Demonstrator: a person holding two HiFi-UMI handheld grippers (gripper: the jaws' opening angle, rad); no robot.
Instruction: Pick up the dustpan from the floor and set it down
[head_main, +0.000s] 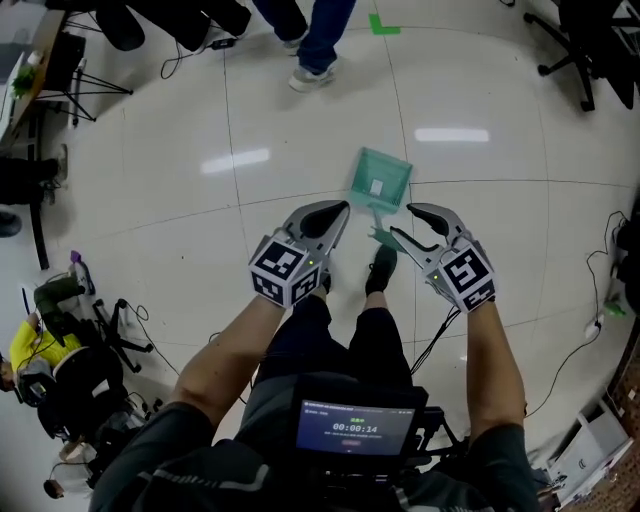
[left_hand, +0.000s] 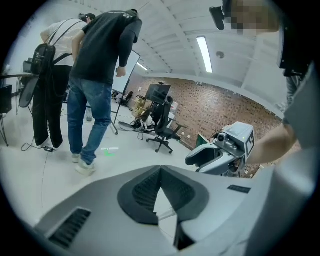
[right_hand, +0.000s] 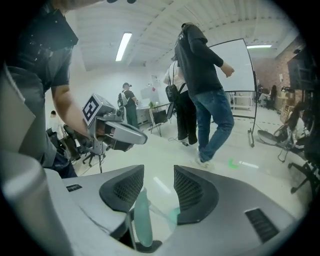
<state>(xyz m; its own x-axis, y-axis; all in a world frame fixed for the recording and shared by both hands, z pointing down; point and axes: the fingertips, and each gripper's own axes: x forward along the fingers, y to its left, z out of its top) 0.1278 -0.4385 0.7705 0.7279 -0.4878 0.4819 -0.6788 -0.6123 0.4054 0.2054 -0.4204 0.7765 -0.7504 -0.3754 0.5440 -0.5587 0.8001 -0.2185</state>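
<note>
Head view shows one green dustpan (head_main: 380, 180) on the floor (head_main: 480, 230), its handle reaching back between the open jaws of the right gripper (head_main: 402, 221). In the right gripper view the pads stand apart around it. The left gripper (head_main: 338, 212), just beside, has its jaws closed on nothing. One person's legs (head_main: 315, 45) stand beyond the dustpan, and one office chair (head_main: 585, 50) is farther right.

The only legible print is the timer 00:00:14 on the small screen (head_main: 350, 428) at the person's chest; the finer lines around it are too small to read. Beyond the screen, the dustpan (head_main: 392, 170) carries a white label (head_main: 378, 187) whose print cannot be made out.
</note>
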